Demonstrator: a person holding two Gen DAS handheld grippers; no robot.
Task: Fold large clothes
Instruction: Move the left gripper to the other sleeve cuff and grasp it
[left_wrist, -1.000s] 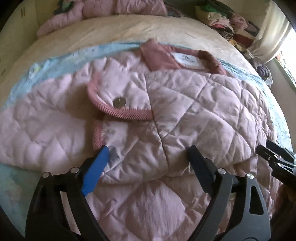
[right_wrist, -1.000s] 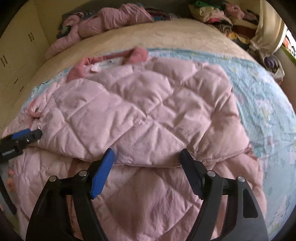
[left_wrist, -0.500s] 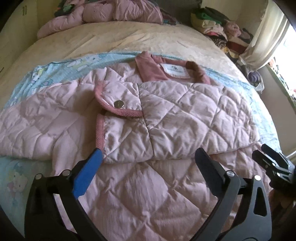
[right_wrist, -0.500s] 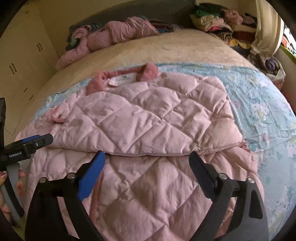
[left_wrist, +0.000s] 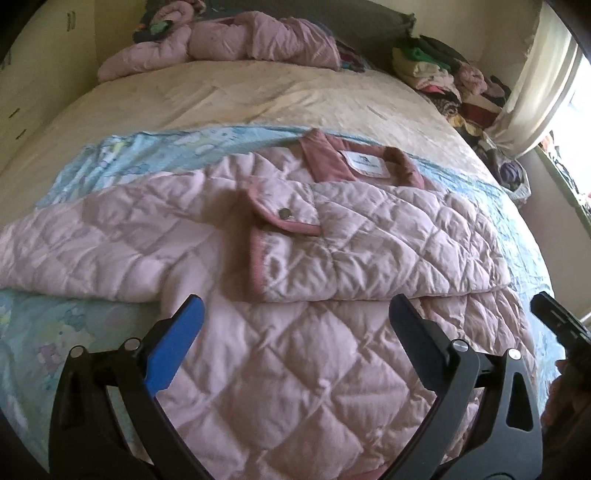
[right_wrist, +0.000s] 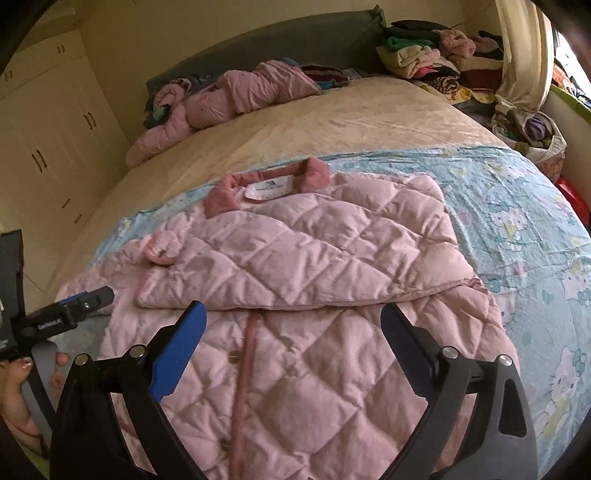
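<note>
A pink quilted jacket (left_wrist: 303, 350) lies flat on a blue cartoon-print sheet (left_wrist: 110, 155) on the bed, collar with white label (left_wrist: 364, 162) at the far end. Its right sleeve (left_wrist: 388, 240) is folded across the chest, cuff with a snap button toward the left. The left sleeve (left_wrist: 81, 243) stretches out to the left. My left gripper (left_wrist: 295, 314) is open and empty above the jacket's lower half. My right gripper (right_wrist: 291, 321) is open and empty above the jacket (right_wrist: 314, 332), just below the folded sleeve (right_wrist: 303, 258).
A second pink quilted garment (right_wrist: 229, 99) lies bunched at the head of the bed (right_wrist: 332, 122). Piles of clothes (right_wrist: 436, 62) stand at the far right by a curtain. Cream wardrobes (right_wrist: 44, 140) line the left wall.
Both grippers have pulled back and risen away from the folded sleeve, which stays lying across the chest. More of the jacket and bed shows in both views.
</note>
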